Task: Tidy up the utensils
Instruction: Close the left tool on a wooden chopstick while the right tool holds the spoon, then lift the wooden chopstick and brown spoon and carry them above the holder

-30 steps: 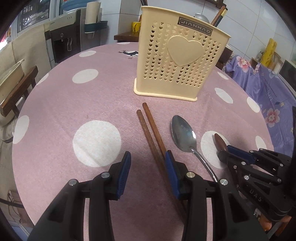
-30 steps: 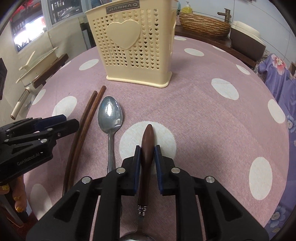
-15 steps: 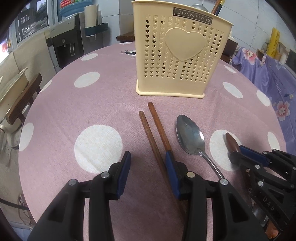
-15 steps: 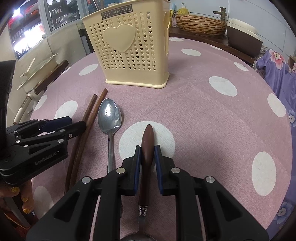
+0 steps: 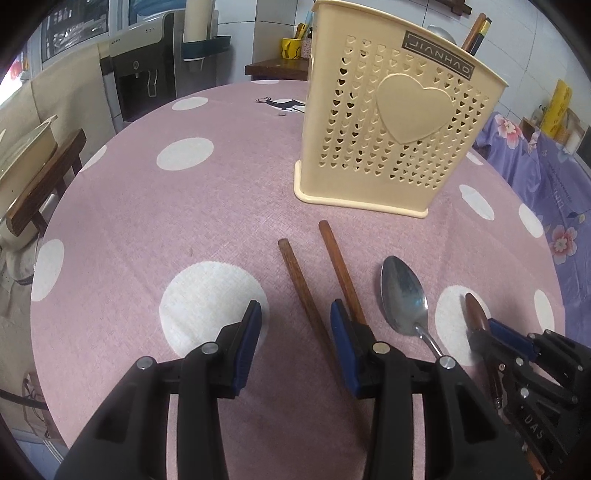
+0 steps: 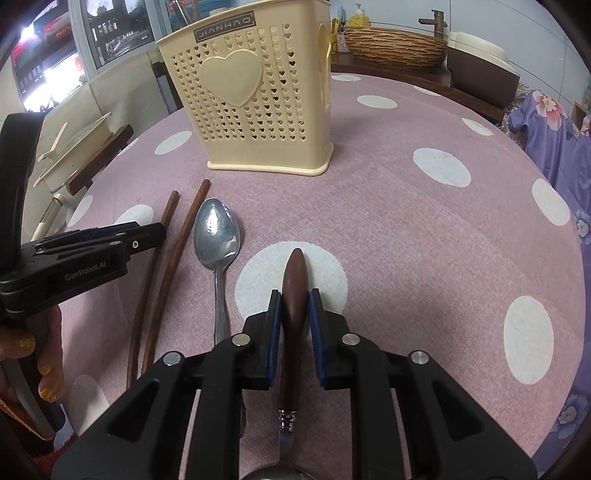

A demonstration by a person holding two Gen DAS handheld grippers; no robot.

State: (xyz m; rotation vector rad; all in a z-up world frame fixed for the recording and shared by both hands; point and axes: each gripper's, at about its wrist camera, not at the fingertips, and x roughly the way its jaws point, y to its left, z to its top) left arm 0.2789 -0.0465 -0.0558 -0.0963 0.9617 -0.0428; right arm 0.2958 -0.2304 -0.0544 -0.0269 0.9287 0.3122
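Observation:
A cream utensil holder (image 5: 399, 140) with heart holes stands on the pink dotted table (image 5: 184, 206); it also shows in the right wrist view (image 6: 258, 103). Two brown chopsticks (image 5: 321, 273) and a steel spoon (image 5: 404, 295) lie in front of it. My left gripper (image 5: 293, 328) is open over the chopsticks' near ends. My right gripper (image 6: 294, 314) is shut on the brown wooden handle (image 6: 293, 291) of a spoon, held just above the table. The chopsticks (image 6: 173, 240) and steel spoon (image 6: 218, 236) lie to its left.
Utensils stick up inside the holder (image 5: 476, 29). A wooden chair (image 5: 40, 184) stands left of the table. A wicker basket (image 6: 395, 46) sits on a counter behind. Purple floral cloth (image 6: 554, 140) lies at the right.
Both grippers have risen and tilted slightly; the holder looks further away. The right gripper keeps its hold on the wooden handle. The left gripper stays open.

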